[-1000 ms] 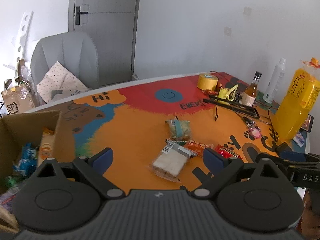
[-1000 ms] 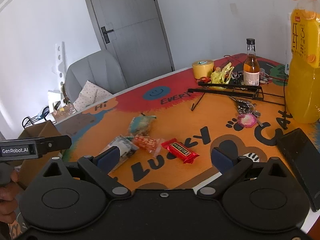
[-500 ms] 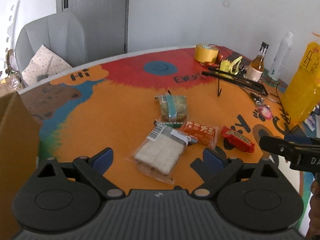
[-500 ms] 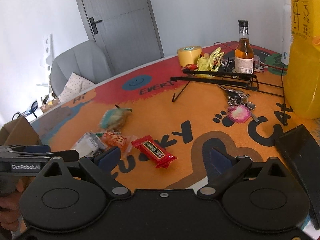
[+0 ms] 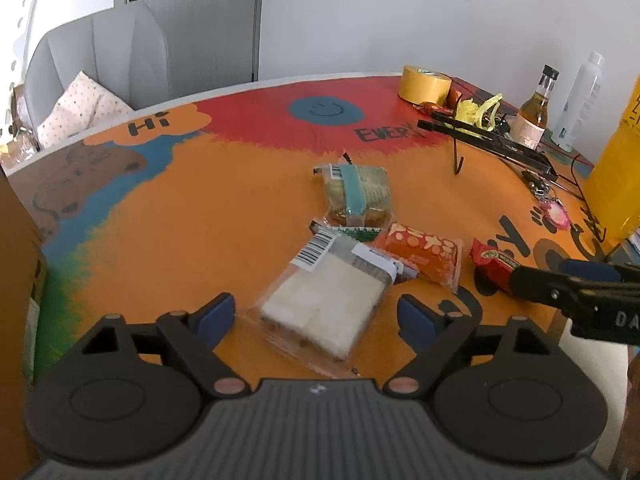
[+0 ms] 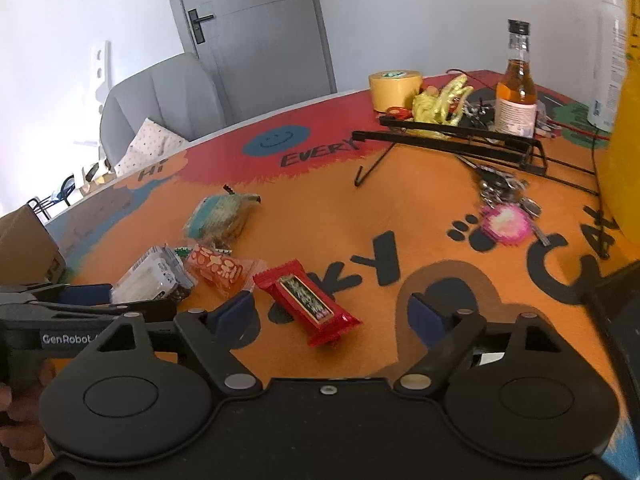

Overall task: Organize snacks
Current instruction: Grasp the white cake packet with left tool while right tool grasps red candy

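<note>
On the desk (image 5: 192, 216), both tools gape wide, left tool (image 5: 316, 314) around the white pack (image 5: 324, 300) (right tool (image 6: 330, 312) by the red bar (image 6: 308, 302)), ready to squeeze and lift.

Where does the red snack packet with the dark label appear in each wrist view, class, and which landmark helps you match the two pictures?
Left wrist view: the red snack packet lies right of centre, partly hidden behind the right gripper.
Right wrist view: the packet lies low and central, between the blue fingers.
Shared landmark: the yellow tape roll at the table's far edge.
</note>
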